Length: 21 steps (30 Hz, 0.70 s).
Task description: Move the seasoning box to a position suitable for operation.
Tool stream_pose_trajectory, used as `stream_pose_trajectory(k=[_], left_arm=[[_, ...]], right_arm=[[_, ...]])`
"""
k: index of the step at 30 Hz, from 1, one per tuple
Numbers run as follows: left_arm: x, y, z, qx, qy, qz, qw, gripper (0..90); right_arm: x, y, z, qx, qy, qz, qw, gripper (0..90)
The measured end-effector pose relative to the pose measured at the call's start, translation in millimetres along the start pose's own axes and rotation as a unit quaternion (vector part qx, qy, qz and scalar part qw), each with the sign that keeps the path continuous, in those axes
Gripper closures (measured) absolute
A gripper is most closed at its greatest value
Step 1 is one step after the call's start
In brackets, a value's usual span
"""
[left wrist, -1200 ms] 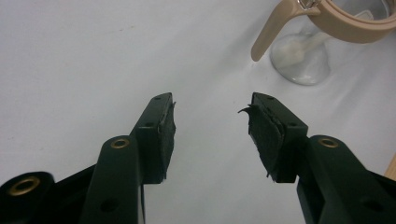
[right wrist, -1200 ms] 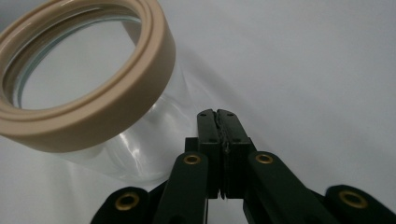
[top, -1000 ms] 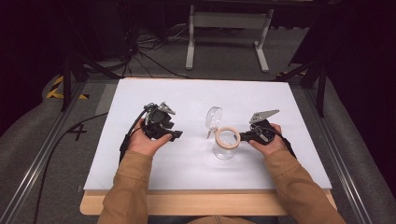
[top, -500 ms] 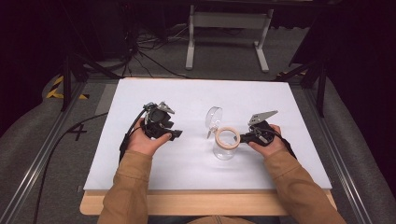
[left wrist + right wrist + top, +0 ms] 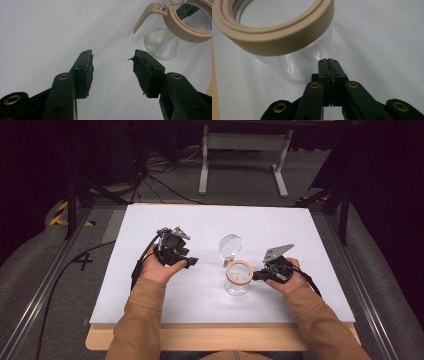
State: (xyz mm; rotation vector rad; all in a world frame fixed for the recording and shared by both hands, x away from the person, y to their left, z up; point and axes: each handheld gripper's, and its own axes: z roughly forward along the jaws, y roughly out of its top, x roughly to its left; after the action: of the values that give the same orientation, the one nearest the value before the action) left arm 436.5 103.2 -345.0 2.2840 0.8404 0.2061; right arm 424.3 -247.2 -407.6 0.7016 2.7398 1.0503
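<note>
Clear jar (image 5: 237, 279) with tan rim upright near table (image 5: 310, 235) centre, hinged lid (image 5: 230, 245) swung open at 12 o'clock; right gripper (image 5: 256, 275) at jar's 3 o'clock, jaws pressed together (nothing between); left gripper (image 5: 191, 262) at 9 o'clock, jaws wide, empty.

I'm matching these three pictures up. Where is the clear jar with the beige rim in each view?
High view: the jar stands right of centre, just left of the right gripper.
Left gripper view: upper right corner, beyond the open jaws.
Right gripper view: upper left, just ahead of the shut jaws.
Shared landmark: its beige rim, seen in all three.
</note>
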Motion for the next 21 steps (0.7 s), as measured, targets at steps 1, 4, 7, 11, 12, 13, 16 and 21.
stream_pose_trajectory(k=[1,4,7,11,12,13,16,21], left_arm=[[0.1,0.6,0.4,0.0,0.0,0.0,1.0,50.4],[1.0,2.5,1.9,-0.001,-0.002,0.001,1.0,50.5],[1.5,3.0,2.5,-0.002,-0.003,0.0,1.0,50.6],[3.3,3.6,3.3,-0.004,-0.004,0.002,1.0,51.4],[3.3,3.8,4.2,-0.006,-0.004,0.004,1.0,51.4],[2.9,4.1,4.8,-0.005,-0.002,0.006,1.0,52.0],[3.6,5.3,5.5,-0.003,-0.008,0.008,0.9999,53.5],[4.4,5.8,6.0,-0.003,-0.016,0.006,0.9999,54.5]], right_arm=[[3.1,0.5,0.0,0.002,0.003,-0.002,1.0,89.3],[11.1,0.7,1.4,0.007,0.009,-0.015,0.9998,89.3],[15.1,0.9,1.6,0.01,0.01,-0.014,0.9998,89.3],[18.8,1.1,2.2,0.013,0.014,-0.019,0.9996,89.3],[20.0,1.3,2.3,0.014,0.017,-0.019,0.9996,89.3],[21.6,1.6,2.8,0.016,0.017,-0.021,0.9995,89.3],[25.8,2.4,3.7,0.019,0.024,-0.024,0.9992,89.3],[30.4,3.8,5.7,0.023,0.027,-0.028,0.999,89.1]])
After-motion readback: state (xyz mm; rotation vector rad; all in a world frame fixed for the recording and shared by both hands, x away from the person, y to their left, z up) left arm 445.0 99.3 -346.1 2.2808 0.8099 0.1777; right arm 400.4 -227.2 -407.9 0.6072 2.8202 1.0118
